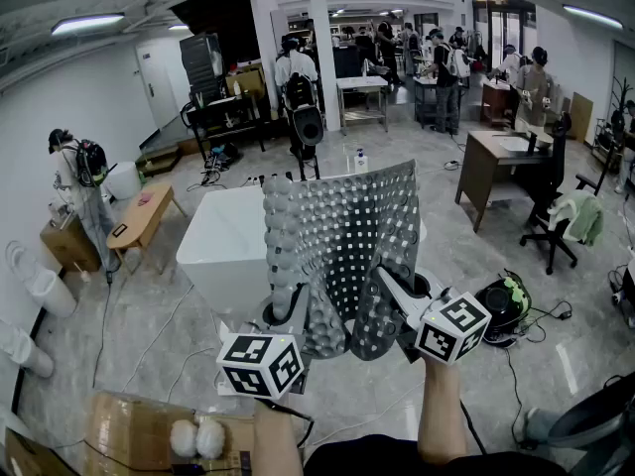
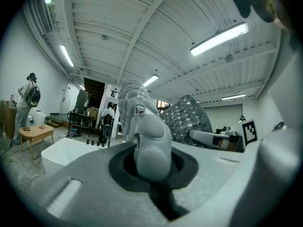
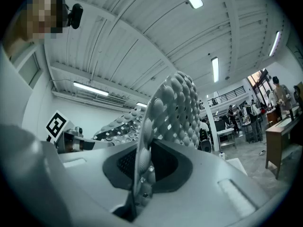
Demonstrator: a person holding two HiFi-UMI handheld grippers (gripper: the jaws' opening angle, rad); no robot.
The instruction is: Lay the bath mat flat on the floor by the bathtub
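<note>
Nearest the camera, both forearms reach forward side by side, the claws pointing upward. The left claw (image 1: 288,313) is clamped on a bunched, doubled-over lower corner of the bath mat (image 1: 347,231), and the right claw (image 1: 394,291) pinches the mat's thin lower edge close by. The mat stands upright in the air above them, curled along its left side. Beyond it sits the white bathtub (image 1: 223,251) on the floor (image 1: 139,310). So far the mat seems only picked up; spreading it, lowering it and laying it flat beside the tub are all left
</note>
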